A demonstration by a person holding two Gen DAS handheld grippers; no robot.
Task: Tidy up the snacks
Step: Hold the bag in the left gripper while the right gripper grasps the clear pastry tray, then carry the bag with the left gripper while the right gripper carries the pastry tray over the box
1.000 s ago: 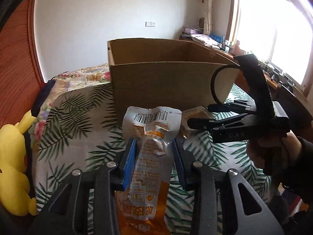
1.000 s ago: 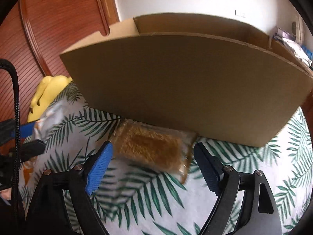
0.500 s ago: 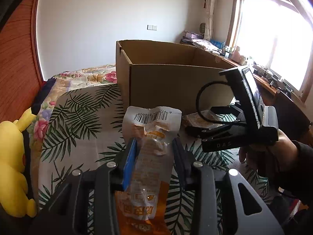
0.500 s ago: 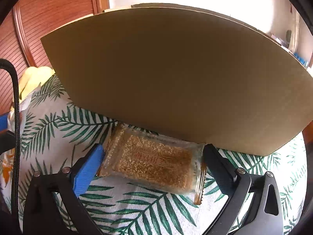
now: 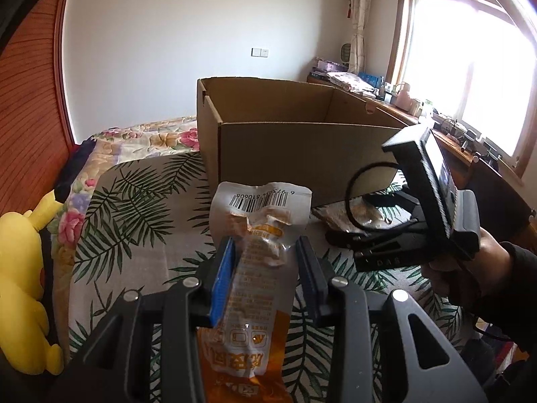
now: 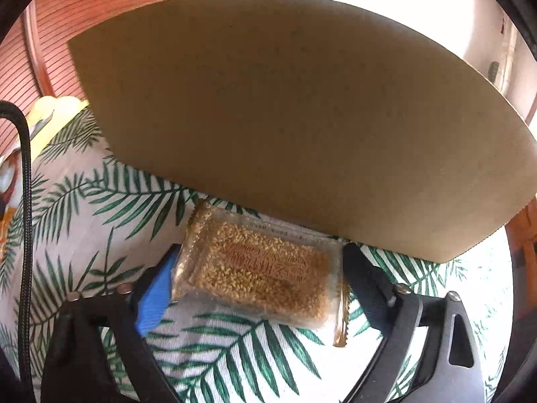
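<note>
My left gripper is shut on a silver and orange snack pouch and holds it upright in front of an open cardboard box. My right gripper is open, low over the leaf-print cloth, with its fingers on both sides of a clear packet of golden grain bar that lies against the box's near wall. The blue pad touches the packet's left end. The right gripper also shows in the left wrist view, with the packet beside it.
A yellow plush toy sits at the bed's left edge. A wooden wardrobe stands on the left. A cluttered desk runs under the window on the right. The box's inside looks bare.
My right gripper has dropped and moved forward so its fingers now bracket the grain bar packet. My left gripper has lifted and drawn back a little with the pouch.
</note>
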